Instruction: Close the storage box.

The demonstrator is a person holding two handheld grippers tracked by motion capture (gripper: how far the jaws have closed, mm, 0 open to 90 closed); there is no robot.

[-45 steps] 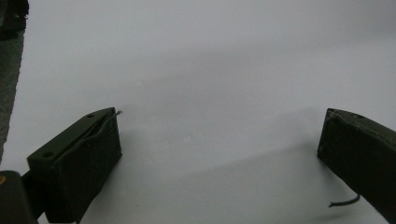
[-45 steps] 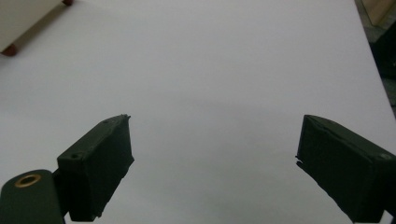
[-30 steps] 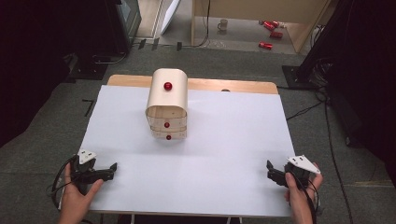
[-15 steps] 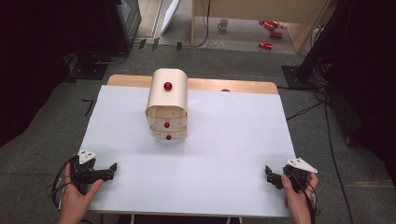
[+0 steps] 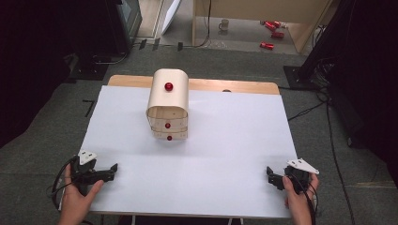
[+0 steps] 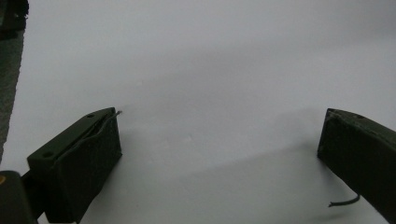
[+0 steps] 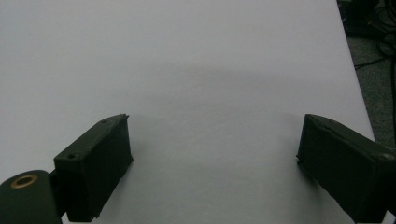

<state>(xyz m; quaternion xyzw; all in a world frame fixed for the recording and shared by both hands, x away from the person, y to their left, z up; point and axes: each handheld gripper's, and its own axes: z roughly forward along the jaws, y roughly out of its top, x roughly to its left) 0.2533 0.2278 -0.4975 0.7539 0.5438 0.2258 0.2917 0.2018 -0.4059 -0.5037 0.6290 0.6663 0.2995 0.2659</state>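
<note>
A: Any legible text, labels, brands or numbers this frame?
B: None. Surfaces checked in the high view and both gripper views; 0 readable marks recorded anywhere.
</note>
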